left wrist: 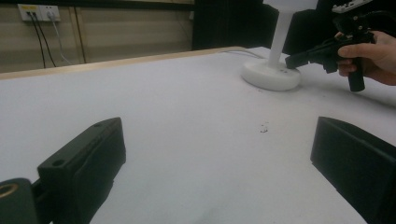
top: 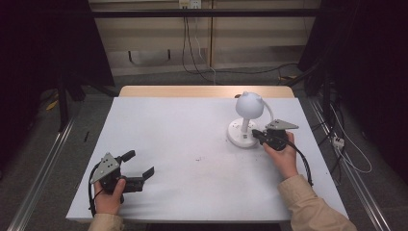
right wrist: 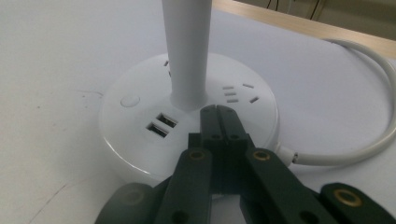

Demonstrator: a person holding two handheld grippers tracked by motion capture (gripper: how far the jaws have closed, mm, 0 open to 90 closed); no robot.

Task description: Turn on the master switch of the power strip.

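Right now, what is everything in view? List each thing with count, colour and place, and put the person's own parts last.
desk lamp: one, white, round head on a straight stem, standing on the far right part of the table.
lamp base: one, white, round, with a round button, two USB ports and socket slots on top.
lamp cord: one, white, curving out from the base's side.
table: one, white top with a wooden far edge.
wall sockets: white, on the back wall, with cables plugged in.
left gripper: one, black, near left of the table, jaws open.
right gripper: one, black, jaws shut, tips over the lamp base.
hands: two, beige sleeves.
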